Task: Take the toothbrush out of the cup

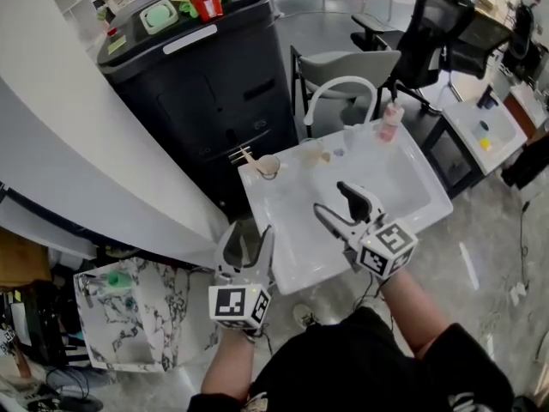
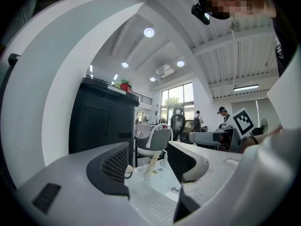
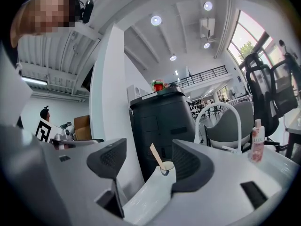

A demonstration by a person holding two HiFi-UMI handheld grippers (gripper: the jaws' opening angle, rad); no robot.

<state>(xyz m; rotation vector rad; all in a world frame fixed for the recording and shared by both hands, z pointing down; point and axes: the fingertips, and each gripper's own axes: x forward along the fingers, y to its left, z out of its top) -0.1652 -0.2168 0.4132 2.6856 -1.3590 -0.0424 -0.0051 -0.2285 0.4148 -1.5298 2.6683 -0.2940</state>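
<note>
A small white cup [image 1: 269, 166] stands on the far left corner of the white sink [image 1: 403, 187], and a beige toothbrush [image 1: 248, 154] leans out of it to the left. In the right gripper view the cup [image 3: 166, 166] and the toothbrush [image 3: 155, 155] show between the jaws, some way off. My right gripper [image 1: 332, 198] hangs open over the basin with nothing in it. My left gripper [image 1: 247, 239] is open too, at the sink's near left edge. In the left gripper view the cup [image 2: 128, 170] is partly behind the left jaw.
A white arched faucet [image 1: 337, 90] and a pink bottle [image 1: 392, 124] stand at the sink's far rim, with a clear glass [image 1: 310, 154] beside them. A tall black cabinet [image 1: 202, 93] rises just behind the cup. A grey chair [image 1: 352, 65] stands behind the faucet.
</note>
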